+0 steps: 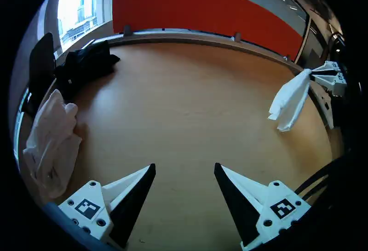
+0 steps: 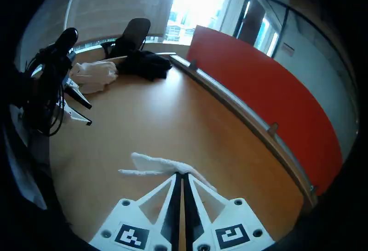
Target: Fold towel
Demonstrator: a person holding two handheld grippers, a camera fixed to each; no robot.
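At the far left end of the wooden table (image 1: 184, 103), well away from the red partition (image 1: 207, 11), lies a crumpled white cloth heap (image 1: 50, 145). A black garment (image 1: 87, 64) sits nearer the partition's left end, with a dark chair (image 1: 41, 62) behind it.

In the middle, facing the partition, the left gripper (image 1: 184, 165) has its fingers spread wide. Only bare tabletop shows between them, and they grip and touch nothing. In the right gripper view the same tool (image 2: 90, 115) appears at the left, its fingers apart and pointing across the table (image 2: 161, 122).

Towards the partition's right end, the right gripper (image 1: 313, 72) pinches a white towel (image 1: 290, 101) by one end, and the cloth hangs down from its tips. I cannot tell whether the lower end touches the table. In its own view the right gripper (image 2: 182, 177) has its fingers drawn together to a thin slit, and the towel (image 2: 156, 164) spills out from the tips. The partition (image 2: 262, 94) runs along the right side here.

Each finger base carries a square black-and-white marker (image 1: 87, 207), a pattern rather than letters. A small sign (image 2: 290, 48) beyond the partition is too small to read.
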